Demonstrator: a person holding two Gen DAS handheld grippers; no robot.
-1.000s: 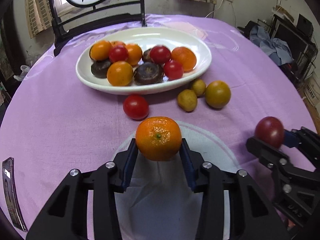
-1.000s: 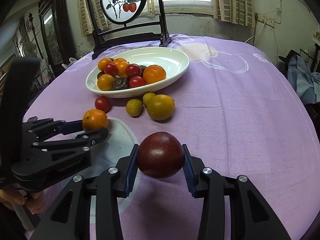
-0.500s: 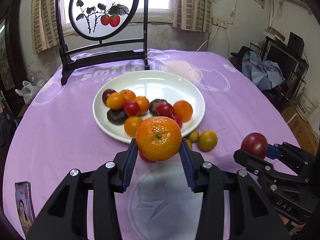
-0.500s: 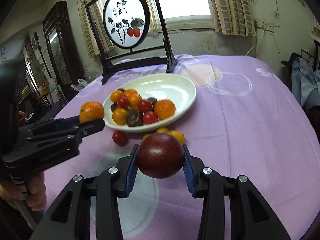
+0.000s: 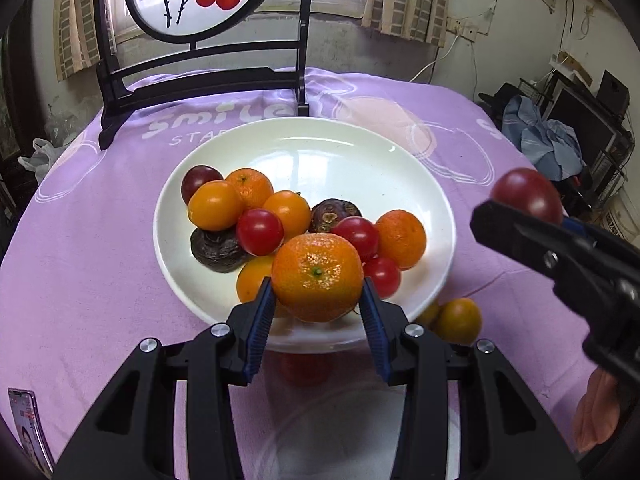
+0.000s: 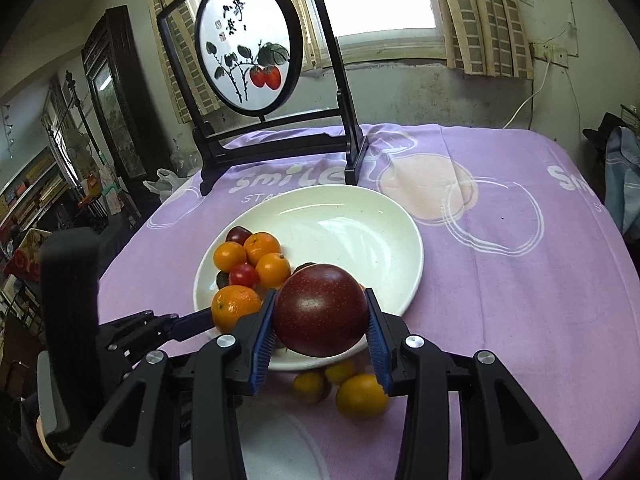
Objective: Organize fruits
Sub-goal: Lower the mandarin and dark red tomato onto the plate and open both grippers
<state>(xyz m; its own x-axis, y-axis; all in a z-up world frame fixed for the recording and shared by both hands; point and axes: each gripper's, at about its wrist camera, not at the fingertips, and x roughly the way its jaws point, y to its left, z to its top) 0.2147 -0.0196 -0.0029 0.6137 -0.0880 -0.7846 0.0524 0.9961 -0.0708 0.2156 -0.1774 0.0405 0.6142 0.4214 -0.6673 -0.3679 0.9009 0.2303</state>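
My left gripper [image 5: 318, 312] is shut on an orange mandarin [image 5: 318, 276] and holds it over the near rim of the white plate [image 5: 360, 152]. The mandarin also shows in the right wrist view [image 6: 234, 306]. My right gripper [image 6: 320, 338] is shut on a dark red plum [image 6: 320, 310], held above the plate's [image 6: 360, 220] near rim. The plum also shows in the left wrist view [image 5: 526, 196], right of the plate. The plate's left half holds several oranges, red tomatoes and dark fruits.
Small yellow-orange fruits [image 6: 360, 396] and a red tomato [image 5: 304, 368] lie on the purple cloth [image 6: 520, 280] just in front of the plate. A framed round painting on a black stand [image 6: 256, 60] stands behind the plate. A phone [image 5: 28, 428] lies at the near left.
Both grippers have moved forward toward the plate with their fruits and now hang over its near rim. The loose fruits on the cloth now lie below and behind the fingers.
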